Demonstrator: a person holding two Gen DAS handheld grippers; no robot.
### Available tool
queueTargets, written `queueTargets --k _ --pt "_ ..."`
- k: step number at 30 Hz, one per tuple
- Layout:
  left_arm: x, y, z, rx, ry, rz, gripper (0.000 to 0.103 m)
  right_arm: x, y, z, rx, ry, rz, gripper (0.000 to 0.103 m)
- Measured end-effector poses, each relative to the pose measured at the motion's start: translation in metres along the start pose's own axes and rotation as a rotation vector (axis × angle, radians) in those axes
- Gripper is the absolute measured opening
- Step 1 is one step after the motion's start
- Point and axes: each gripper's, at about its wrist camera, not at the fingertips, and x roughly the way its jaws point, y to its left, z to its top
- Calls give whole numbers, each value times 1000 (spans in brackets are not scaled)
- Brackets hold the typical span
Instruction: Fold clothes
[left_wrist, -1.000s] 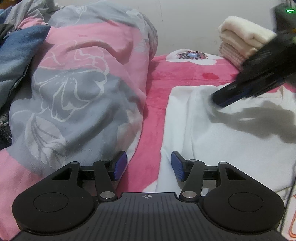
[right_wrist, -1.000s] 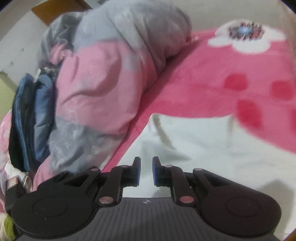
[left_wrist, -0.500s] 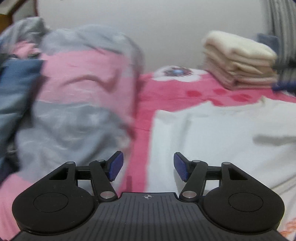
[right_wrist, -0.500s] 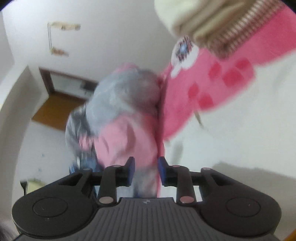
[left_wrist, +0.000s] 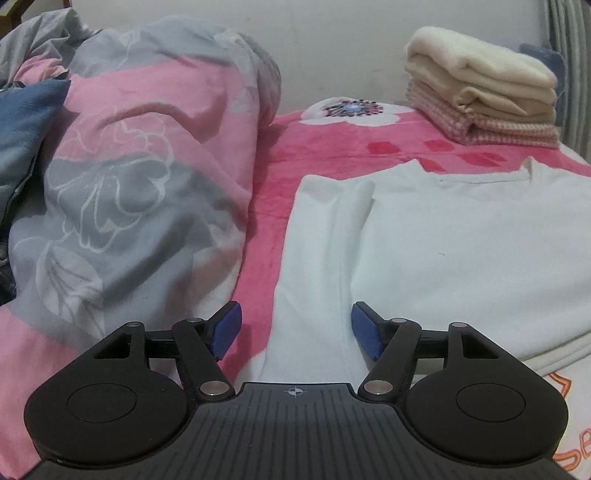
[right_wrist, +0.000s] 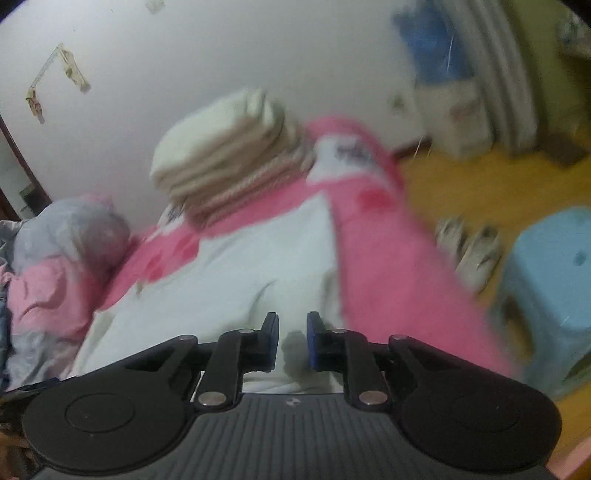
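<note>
On the pink bed the white shirt lies flat beside the rumpled duvet; soft, light and limp, it looks best taken at a sleeve edge or hem. The left tool, opening, straddles the sleeve untouched, wider than a second ago. The right tool, closing and empty, has swung away to the shirt's other side.

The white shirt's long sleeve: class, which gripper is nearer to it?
Left. The left gripper hangs opening right over the sleeve, nothing gripped. The right gripper, closing on nothing, is over the shirt's opposite side.
</note>
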Motion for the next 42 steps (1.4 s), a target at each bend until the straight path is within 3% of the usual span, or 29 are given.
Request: queueTargets --k 3,6,8,10,12,18,21,25,29,34,38,42 --pt "-2 -6 1 4 -2 32 67 0 20 -3 -90 -26 43 18" --pt "-4 -10 1 7 -6 51 67 16 54 -11 -300 5 56 18" --pt "-5 -11 1 -4 -1 64 67 28 64 -14 -367 42 34 21" --pt "-8 -8 4 -46 -7 69 67 42 52 -16 -317 102 0 20" --pt "-10 -5 11 -74 -29 64 67 45 37 -14 -219 101 47 20" --pt "19 -13 49 -21 -51 89 67 42 45 -23 -293 87 14 21" --pt "48 -8 61 -36 -7 121 61 40 43 -24 -285 82 17 21" --pt "46 0 64 -87 -15 27 59 39 39 -24 -278 76 25 21" --pt "29 -1 56 -50 -67 -33 59 39 38 -26 -271 65 33 21" --pt "45 -9 47 22 -6 5 53 39 36 -28 -267 55 41 21" --pt "58 -7 47 27 26 -20 54 38 36 -29 -263 52 45 21" --pt "63 -11 50 100 -25 63 56 39 35 -30 -258 46 52 21"
